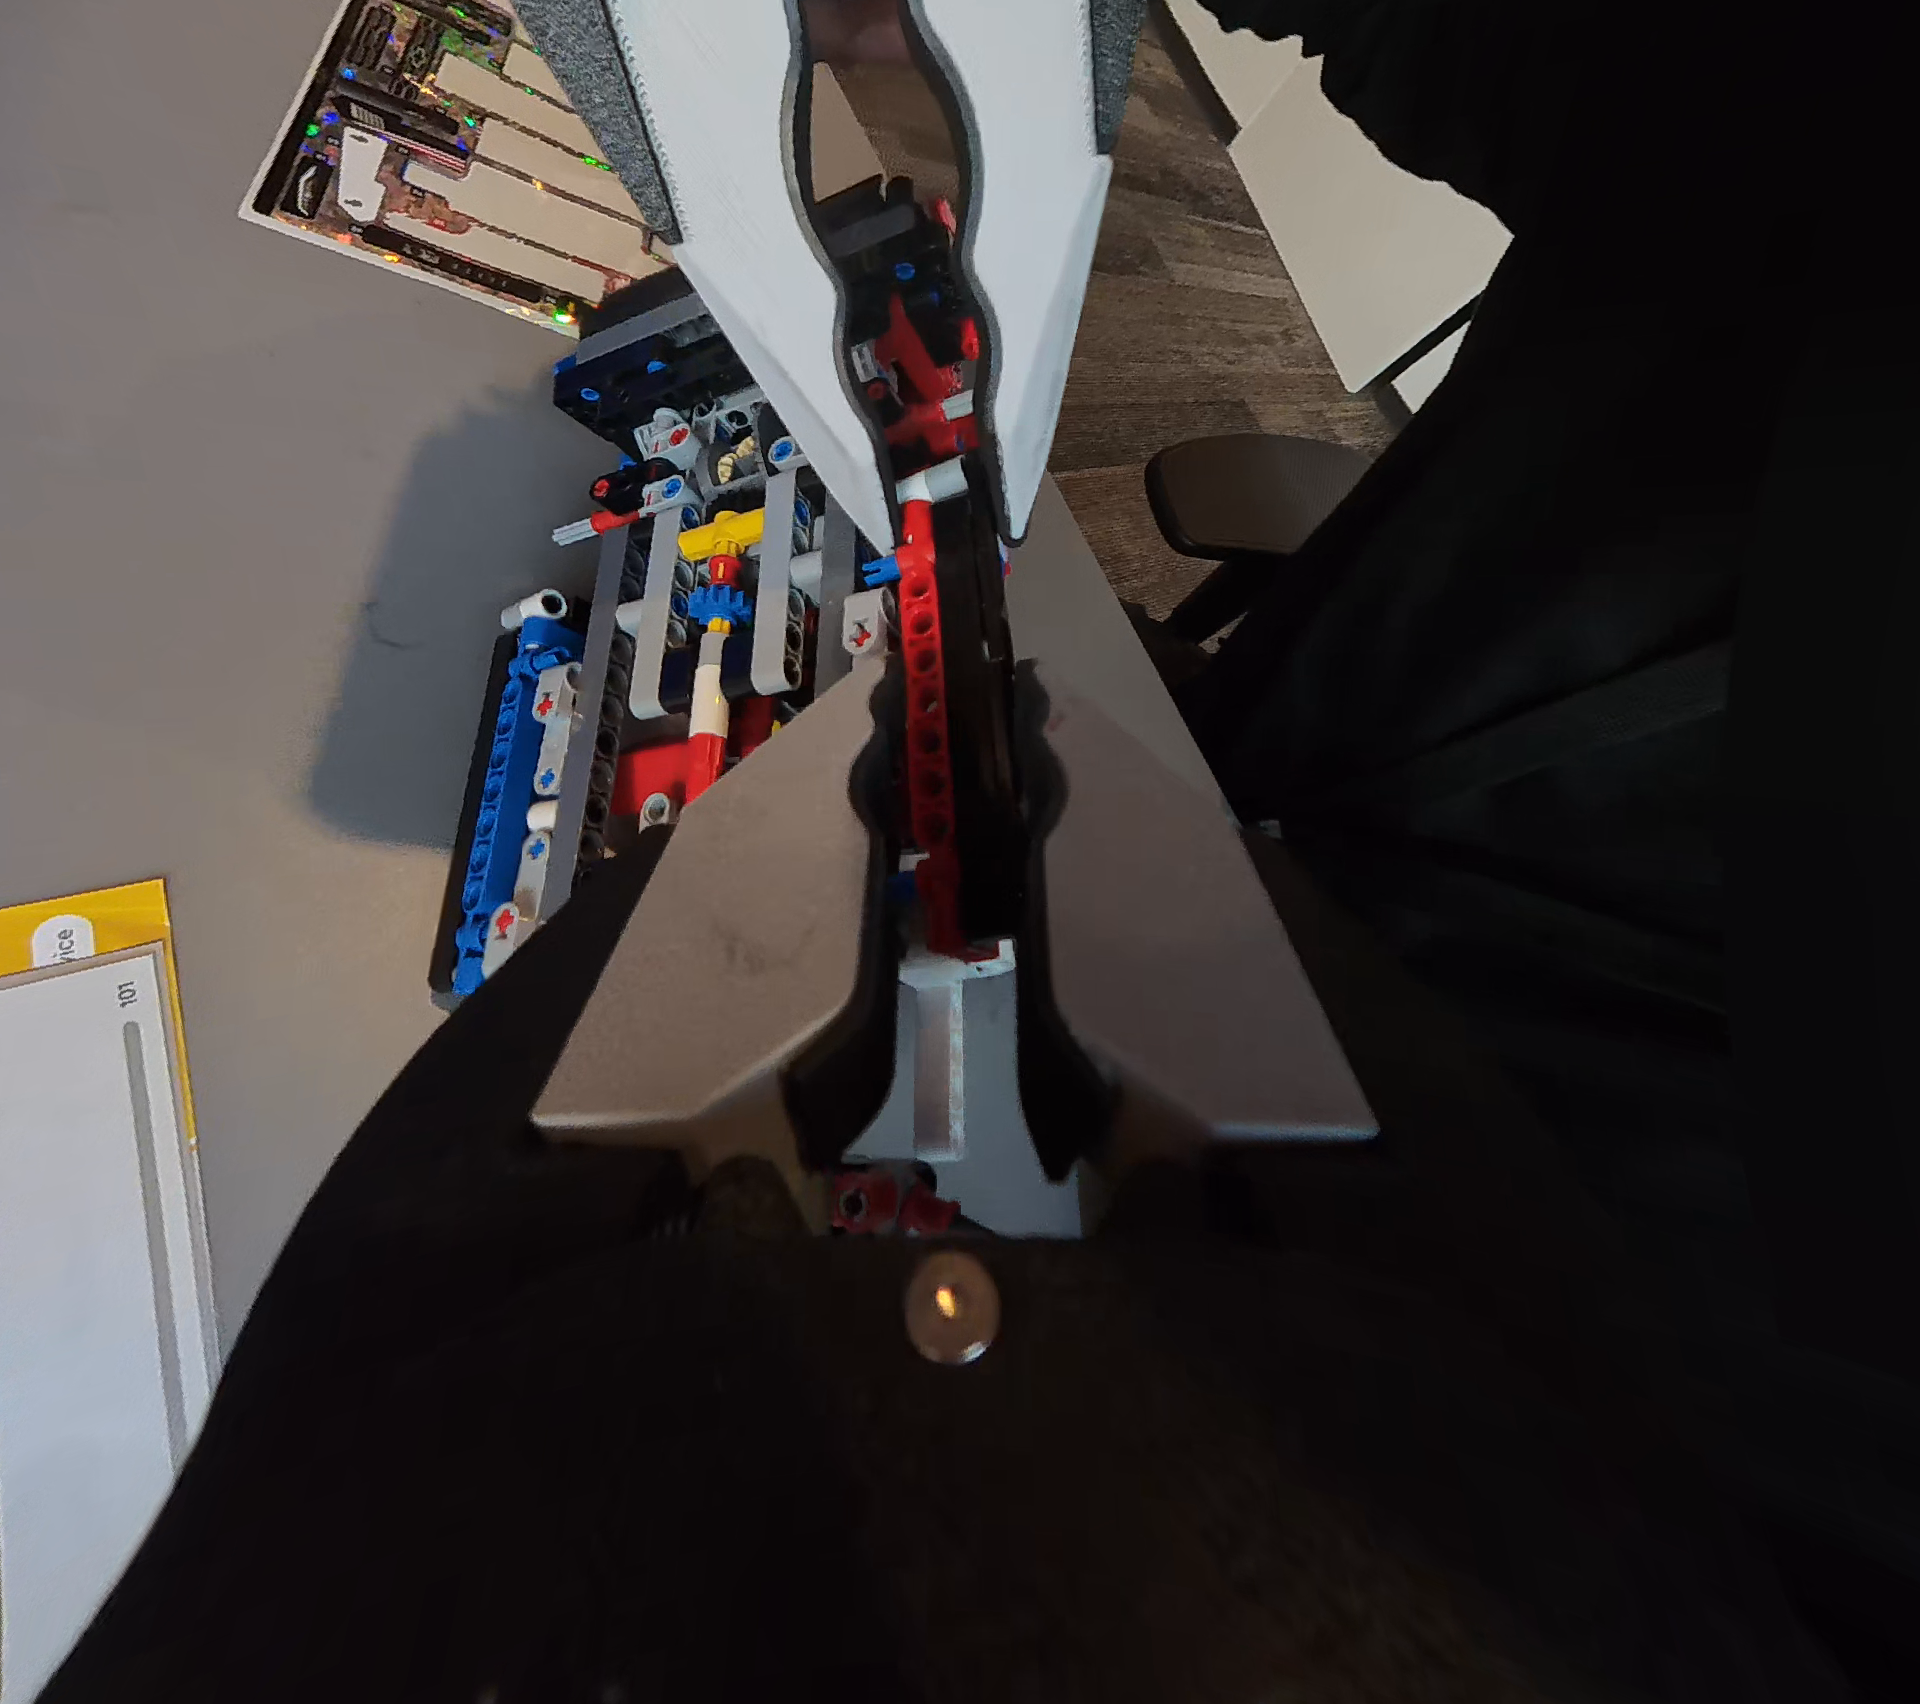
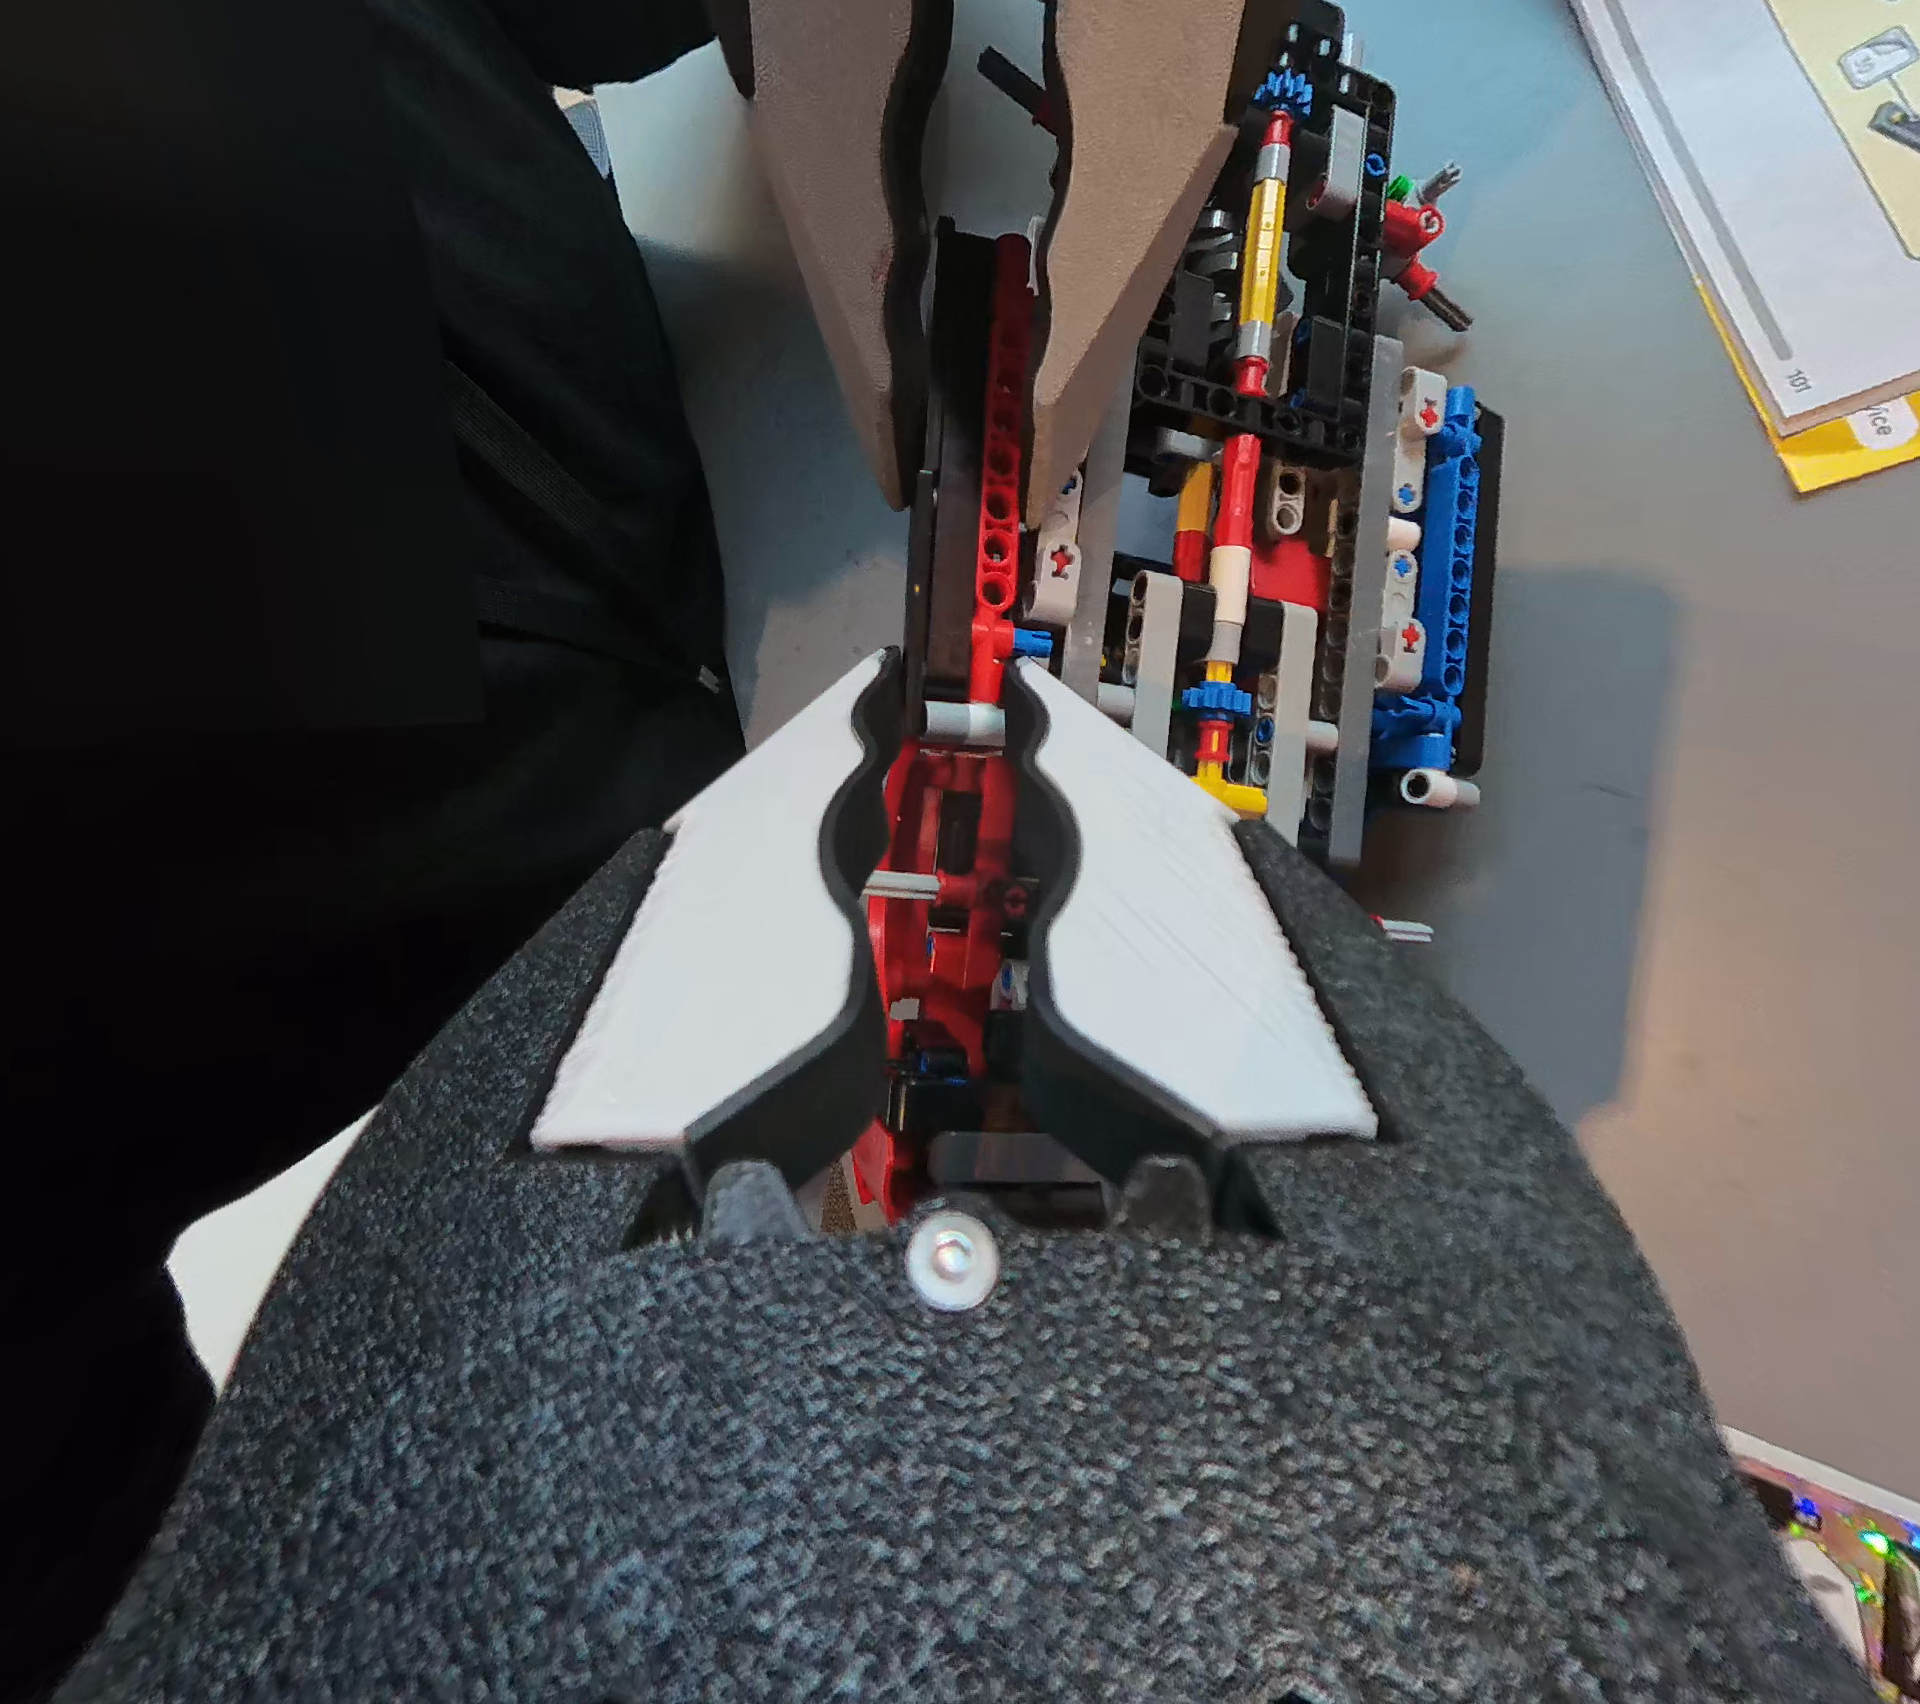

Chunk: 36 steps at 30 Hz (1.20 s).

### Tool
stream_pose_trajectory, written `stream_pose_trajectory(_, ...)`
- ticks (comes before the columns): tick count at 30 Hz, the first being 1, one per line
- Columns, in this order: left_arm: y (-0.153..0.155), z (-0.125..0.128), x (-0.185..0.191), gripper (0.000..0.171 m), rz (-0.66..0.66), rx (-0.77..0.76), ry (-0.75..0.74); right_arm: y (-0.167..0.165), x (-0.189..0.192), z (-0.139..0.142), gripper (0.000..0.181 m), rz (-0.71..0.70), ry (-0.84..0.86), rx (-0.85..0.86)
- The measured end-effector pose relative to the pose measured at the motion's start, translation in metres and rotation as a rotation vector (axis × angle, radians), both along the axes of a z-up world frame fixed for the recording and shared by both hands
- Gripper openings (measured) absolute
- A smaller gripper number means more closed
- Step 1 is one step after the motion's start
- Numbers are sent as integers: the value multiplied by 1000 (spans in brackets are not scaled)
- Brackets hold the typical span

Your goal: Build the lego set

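A: Gripper, left (image 1: 951, 719): tan fingers closed upon the long red beam (image 1: 920, 698) along one flank of the lego model (image 1: 665, 615). Gripper, right (image 2: 951, 678): white fingers closed upon the red sub-assembly (image 2: 940, 906) at the same flank's other end. The two point toward each other, tips nearly meeting.

B: Why the opposed grip?

A: Probably so that one side is steadied while the other presses its part home; which does which cannot be told. Both clamp one strip, so the model cannot twist.

B: And the model's position?

A: Near the edge of the grey tabletop (image 1: 187, 407), chassis open to the cameras: blue beam (image 2: 1455, 532) on the far flank, a yellow and red axle (image 2: 1262, 252) with a small blue gear (image 1: 717, 605) down the centre. Whether it rests flat or is lifted is unclear.

B: Surroundings? Any containers?

A: Instruction booklet (image 2: 1714, 96), open, beside the model; sticker sheet (image 1: 436, 127) at its other end, both well within reach. No tray, box or bag of parts is visible. Beyond the edge: wooden floor (image 1: 1174, 283), a dark chair (image 1: 1247, 491).
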<state>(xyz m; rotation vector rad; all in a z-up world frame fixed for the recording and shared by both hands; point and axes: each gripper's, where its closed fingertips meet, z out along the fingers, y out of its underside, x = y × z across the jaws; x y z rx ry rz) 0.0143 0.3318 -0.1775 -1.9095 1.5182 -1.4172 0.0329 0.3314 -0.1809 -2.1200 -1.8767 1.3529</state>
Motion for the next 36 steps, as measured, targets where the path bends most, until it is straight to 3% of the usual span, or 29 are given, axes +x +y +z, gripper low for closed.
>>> stream_pose_trajectory(7,0,1,-1,18,26,-14,28,0,-2,1,18,-30,-3,24)
stream_pose_trajectory(13,-6,6,-1,32,-4,-46,4,-1,-3,1,18,-38,-16,63)
stream_pose_trajectory(16,2,5,4,17,37,-16,-1,-1,-2,0,18,-40,-21,72)
stream_pose_trajectory(22,3,4,4,15,49,14,-5,0,-4,0,18,-54,-24,88)
stream_pose_trajectory(24,0,11,5,0,33,10,-49,2,-4,0,17,-56,-20,106)
stream_pose_trajectory(30,3,14,4,0,57,22,-49,3,-5,1,17,-76,-19,92)
stream_pose_trajectory(32,8,20,-2,15,73,12,-54,5,-5,1,18,-95,-15,69)
stream_pose_trajectory(34,4,28,-13,20,29,-13,-65,3,-5,0,18,-89,-13,63)
stream_pose_trajectory(36,15,30,-25,24,75,25,-46,2,-5,0,18,-82,-10,96)
